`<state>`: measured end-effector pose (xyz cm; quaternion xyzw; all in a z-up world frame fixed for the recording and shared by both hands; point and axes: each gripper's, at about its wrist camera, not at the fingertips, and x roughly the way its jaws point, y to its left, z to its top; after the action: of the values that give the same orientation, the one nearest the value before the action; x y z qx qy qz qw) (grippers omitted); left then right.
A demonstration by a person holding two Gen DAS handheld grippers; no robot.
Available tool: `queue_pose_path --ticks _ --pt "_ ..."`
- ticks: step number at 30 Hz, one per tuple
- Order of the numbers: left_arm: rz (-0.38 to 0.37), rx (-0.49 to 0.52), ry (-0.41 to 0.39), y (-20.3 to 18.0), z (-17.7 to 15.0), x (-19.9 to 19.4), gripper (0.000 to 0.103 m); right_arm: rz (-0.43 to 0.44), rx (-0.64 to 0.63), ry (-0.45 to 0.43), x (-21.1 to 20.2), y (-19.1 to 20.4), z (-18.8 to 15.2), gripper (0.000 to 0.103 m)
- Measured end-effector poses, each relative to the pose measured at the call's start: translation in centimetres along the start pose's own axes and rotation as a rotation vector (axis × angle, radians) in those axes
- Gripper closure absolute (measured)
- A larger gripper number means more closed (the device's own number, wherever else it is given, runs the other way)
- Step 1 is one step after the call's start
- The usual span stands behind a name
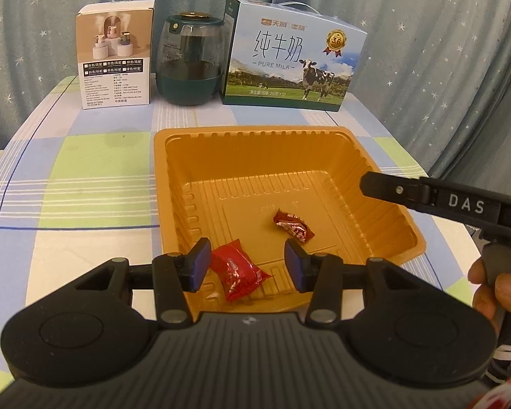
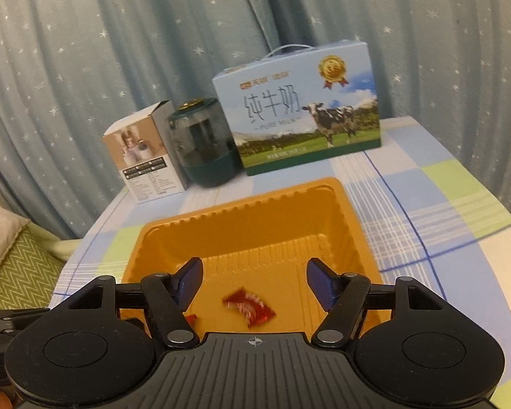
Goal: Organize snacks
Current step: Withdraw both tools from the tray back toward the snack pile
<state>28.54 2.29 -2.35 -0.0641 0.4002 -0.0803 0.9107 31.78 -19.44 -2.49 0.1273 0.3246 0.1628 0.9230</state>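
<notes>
- At the top of the frame a white carton (image 1: 115,56), a dark green jar (image 1: 189,64) and a milk box (image 1: 289,58) stand in a row on the checked tabletop (image 1: 68,184).
- An orange tray (image 1: 194,143) fills the centre.
- Two red-wrapped candies lie on its floor: one (image 1: 236,271) between the left gripper's (image 1: 247,266) wide jaws, the other (image 1: 293,226) mid-tray.
- The right gripper (image 2: 253,281) hovers above, jaws wide, gripping nothing.

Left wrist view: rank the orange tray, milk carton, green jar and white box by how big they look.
1. orange tray, nearest the camera, so partly perspective
2. milk carton
3. green jar and white box look alike; no ranking.
</notes>
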Motion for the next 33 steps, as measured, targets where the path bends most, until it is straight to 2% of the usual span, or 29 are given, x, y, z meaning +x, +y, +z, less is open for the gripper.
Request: queue_pose_path --ticks 6,12,25,33 --pt "-0.001 -0.005 -0.001 -0.4 -0.6 -1.1 0.058 -0.031 0.01 0.014 -1.7 -0.3 -0.9 0.035" --pt "0.003 -0.013 -0.017 -1.0 -1.2 -3.3 0.054 -0.072 0.016 -0.012 -4.8 0.5 -2.1 0.035" --pt "0.014 -0.021 -0.061 -2.5 -3.4 -9.5 0.032 -0.103 0.016 -0.076 -12.3 2.3 -3.2 0.035" --pt "0.011 -0.033 -0.072 -3.0 -5.8 -12.6 0.019 -0.118 0.038 -0.075 -16.0 2.6 -5.2 0.035"
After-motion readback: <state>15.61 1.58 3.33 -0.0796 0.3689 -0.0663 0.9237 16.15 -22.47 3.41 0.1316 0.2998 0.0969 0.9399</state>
